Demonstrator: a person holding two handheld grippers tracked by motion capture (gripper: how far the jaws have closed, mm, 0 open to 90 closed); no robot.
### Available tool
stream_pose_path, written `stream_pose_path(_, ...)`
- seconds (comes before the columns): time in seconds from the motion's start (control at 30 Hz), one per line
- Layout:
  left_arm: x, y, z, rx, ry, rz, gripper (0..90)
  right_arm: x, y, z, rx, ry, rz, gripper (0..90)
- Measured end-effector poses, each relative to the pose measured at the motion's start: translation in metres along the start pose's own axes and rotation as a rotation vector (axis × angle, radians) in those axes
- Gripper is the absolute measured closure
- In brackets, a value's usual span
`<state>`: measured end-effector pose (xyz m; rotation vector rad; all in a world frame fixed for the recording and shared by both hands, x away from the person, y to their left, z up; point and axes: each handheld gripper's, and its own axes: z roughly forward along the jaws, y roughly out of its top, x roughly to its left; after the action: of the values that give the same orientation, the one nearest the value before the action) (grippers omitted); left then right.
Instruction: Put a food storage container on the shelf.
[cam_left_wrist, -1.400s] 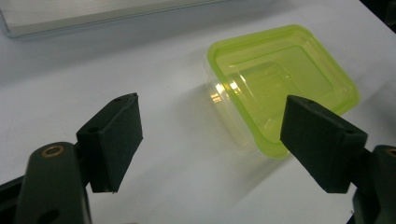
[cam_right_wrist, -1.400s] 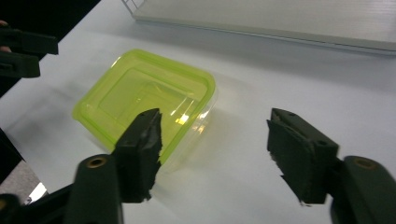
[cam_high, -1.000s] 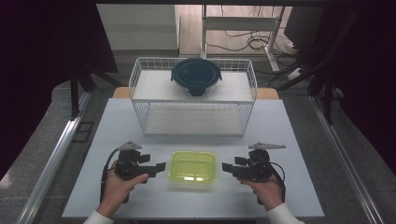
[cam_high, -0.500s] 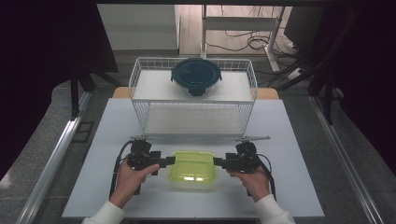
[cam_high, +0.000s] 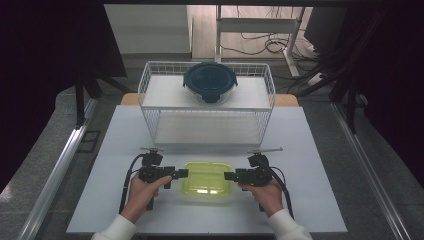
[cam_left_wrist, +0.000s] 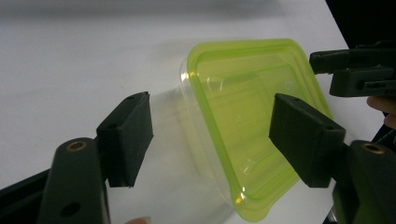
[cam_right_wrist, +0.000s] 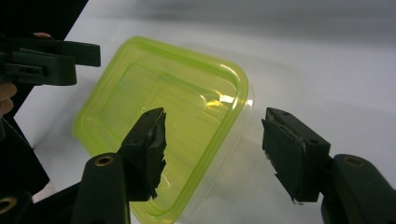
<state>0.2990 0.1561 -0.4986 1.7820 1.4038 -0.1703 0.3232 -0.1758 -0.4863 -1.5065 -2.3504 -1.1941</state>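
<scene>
A clear container with a yellow-green lid (cam_high: 207, 178) lies flat near the table's front edge. My left gripper (cam_high: 183, 173) is open at its left side, and in the left gripper view (cam_left_wrist: 211, 133) the jaws straddle the container (cam_left_wrist: 243, 126) edge without pressing it. My right gripper (cam_high: 229, 176) is open at the container's right side; its jaws (cam_right_wrist: 212, 142) stand either side of the container (cam_right_wrist: 163, 121) rim. Each gripper view shows the other gripper across the lid.
A white wire basket (cam_high: 150, 95) stands at the back of the white table (cam_high: 320, 165), with a round dark-lidded container (cam_high: 209, 82) on its top shelf. Dark curtains hang on both sides. Cables trail on the floor behind.
Both grippers moved inward from the sides of the table to the container's left and right edges. The container has stayed in place.
</scene>
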Motion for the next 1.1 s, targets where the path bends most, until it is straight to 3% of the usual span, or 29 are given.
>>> stream_pose_path(0.17, 0.001, 0.0, 0.006, 0.016, -0.002, -0.002, 31.4, -0.002, -0.003, 0.007, 0.024, 0.011, 0.018, 43.0)
stream_pose_path(0.4, 0.002, 0.001, 0.011, 0.035, -0.034, -0.017, 43.8, -0.002, -0.005, 0.012, 0.043, 0.039, 0.032, 51.4)
stream_pose_path(0.53, 0.003, 0.0, 0.015, 0.054, -0.054, -0.029, 47.5, -0.003, -0.007, 0.013, 0.056, 0.059, 0.067, 56.8)
stream_pose_path(0.63, 0.005, -0.001, 0.019, 0.081, -0.093, -0.048, 54.2, -0.007, -0.008, 0.013, 0.055, 0.084, 0.098, 60.6)
stream_pose_path(0.8, 0.01, -0.003, 0.019, 0.082, -0.125, -0.101, 61.8, -0.009, -0.01, 0.013, 0.061, 0.085, 0.115, 66.5)
stream_pose_path(0.93, 0.008, -0.004, 0.014, 0.073, -0.116, -0.108, 66.5, -0.01, -0.01, 0.011, 0.065, 0.093, 0.133, 68.8)
stream_pose_path(0.97, 0.007, -0.004, 0.013, 0.063, -0.109, -0.104, 73.1, -0.01, -0.011, 0.01, 0.063, 0.094, 0.139, 69.7)
stream_pose_path(1.1, 0.002, -0.005, 0.009, 0.05, -0.101, -0.089, 74.6, -0.009, -0.011, 0.007, 0.048, 0.101, 0.147, 73.6)
